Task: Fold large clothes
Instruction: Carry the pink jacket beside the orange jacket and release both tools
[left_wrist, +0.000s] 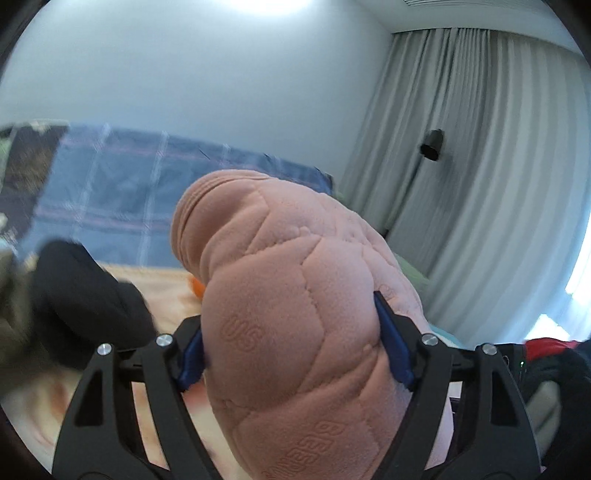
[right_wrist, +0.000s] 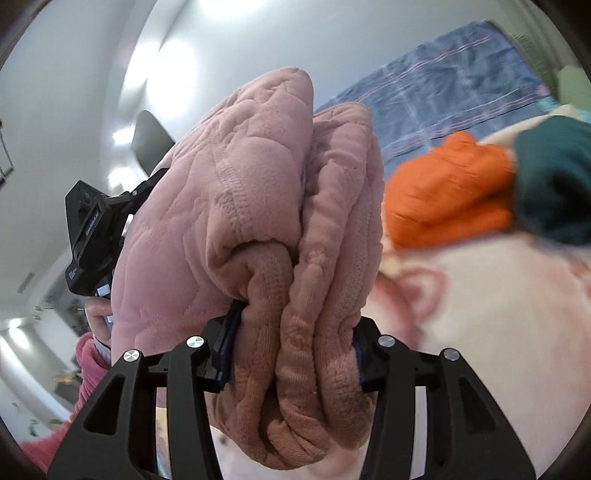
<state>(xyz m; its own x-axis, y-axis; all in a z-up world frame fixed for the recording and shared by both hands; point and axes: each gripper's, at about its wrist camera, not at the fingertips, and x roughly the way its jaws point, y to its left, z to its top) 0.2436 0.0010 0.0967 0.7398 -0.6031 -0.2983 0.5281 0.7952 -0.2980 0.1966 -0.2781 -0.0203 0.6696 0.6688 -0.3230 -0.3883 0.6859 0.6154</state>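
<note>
A: Well, the pink quilted garment (left_wrist: 295, 314) is looking thick and spongy, a soft fleece that is bunching into fat rolls instead of lying flat. I'd judge it light for its bulk, not slippery, and nothing about it fragile.

B: And where is it sitting?

A: It is hanging up in the air between the two tools, above the pale bedspread (right_wrist: 480, 314). The left gripper (left_wrist: 295, 354) is pinching a fat padded fold between its blue pads, and the right gripper (right_wrist: 291, 343) is squeezing a wad of several layers, ribbed hem included.

B: Are those good places to be holding?

A: Probably not for a neat fold. Both are gripping bunches, so the layers are likely to be slumping unevenly; a seam or hem edge would give a truer line.

B: What is lying around it?

A: In the right wrist view an orange garment (right_wrist: 447, 192) and a dark teal one (right_wrist: 554, 184) are touching each other on the bed, near where the pink piece might be going down. In the left wrist view black clothing (left_wrist: 85, 295) is crowding the left side. A blue plaid cover (left_wrist: 122, 192) is lying farther back, with grey curtains (left_wrist: 480, 166) beyond.

B: So what is standing in the way?

A: Those loose clothes are taking up bed surface.
</note>
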